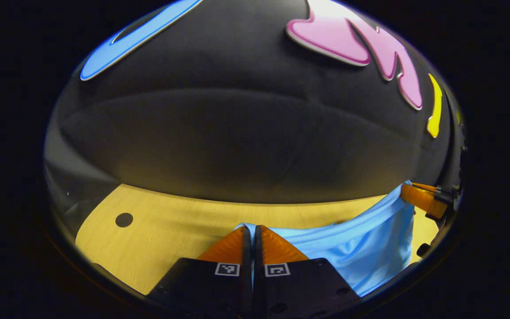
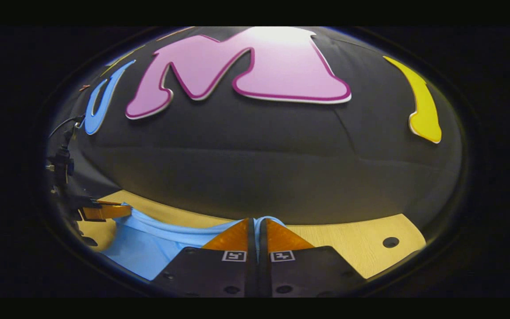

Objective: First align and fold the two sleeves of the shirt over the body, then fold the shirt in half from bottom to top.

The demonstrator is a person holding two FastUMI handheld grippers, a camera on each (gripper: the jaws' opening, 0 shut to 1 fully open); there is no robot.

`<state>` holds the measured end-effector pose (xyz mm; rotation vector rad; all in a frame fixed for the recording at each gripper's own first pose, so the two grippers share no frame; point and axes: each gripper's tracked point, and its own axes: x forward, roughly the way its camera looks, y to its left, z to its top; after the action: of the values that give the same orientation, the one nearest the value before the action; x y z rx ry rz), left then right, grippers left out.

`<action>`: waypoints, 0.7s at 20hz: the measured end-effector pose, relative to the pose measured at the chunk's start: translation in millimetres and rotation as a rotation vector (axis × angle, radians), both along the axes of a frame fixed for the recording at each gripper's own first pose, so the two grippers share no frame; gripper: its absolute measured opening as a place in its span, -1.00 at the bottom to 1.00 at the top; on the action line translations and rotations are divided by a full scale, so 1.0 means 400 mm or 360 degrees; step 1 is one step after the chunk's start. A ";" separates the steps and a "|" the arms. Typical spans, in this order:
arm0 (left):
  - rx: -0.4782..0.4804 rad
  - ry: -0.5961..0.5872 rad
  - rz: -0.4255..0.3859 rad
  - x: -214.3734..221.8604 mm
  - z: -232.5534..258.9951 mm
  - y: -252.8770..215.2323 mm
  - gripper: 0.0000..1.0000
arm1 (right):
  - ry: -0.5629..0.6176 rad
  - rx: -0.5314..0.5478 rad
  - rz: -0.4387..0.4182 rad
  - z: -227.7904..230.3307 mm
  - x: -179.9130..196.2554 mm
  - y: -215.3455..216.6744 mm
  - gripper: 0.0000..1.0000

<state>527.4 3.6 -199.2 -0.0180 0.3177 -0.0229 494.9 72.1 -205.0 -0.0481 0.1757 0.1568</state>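
A light blue shirt (image 1: 361, 250) hangs stretched between both grippers above a pale wooden table (image 1: 166, 230). In the left gripper view my left gripper (image 1: 252, 228) is shut on one edge of the cloth, which pokes out at its tips. The right gripper (image 1: 416, 195) shows at the far right, holding the shirt's other end. In the right gripper view my right gripper (image 2: 255, 220) is shut on a thin fold of the shirt (image 2: 148, 248), and the left gripper (image 2: 109, 209) holds it at the far left. The sleeves are hidden.
The table's far edge meets the black cloth wall (image 1: 255, 146). A round dark hole (image 1: 124, 219) marks the table at the left in the left gripper view, another hole (image 2: 390, 242) at the right in the right gripper view. Cables (image 2: 62, 146) hang behind the left gripper.
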 end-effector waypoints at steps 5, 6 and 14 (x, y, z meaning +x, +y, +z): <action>0.0061 0.0006 0.0128 -0.034 -0.004 0.074 0.43 | 0.0082 -0.0054 -0.0098 -0.045 -0.031 -0.043 0.49; -0.0005 -0.0049 0.0107 -0.097 0.040 0.059 0.93 | 0.0051 -0.0063 -0.0113 -0.019 -0.097 -0.042 1.00; 0.0119 -0.0460 0.0034 -0.640 0.284 0.050 0.94 | -0.0173 -0.0154 -0.0096 0.218 -0.620 -0.002 0.94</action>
<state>271.5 23.4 -85.4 0.0556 0.0289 0.0079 246.8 71.2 -117.8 -0.1474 0.0759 0.0851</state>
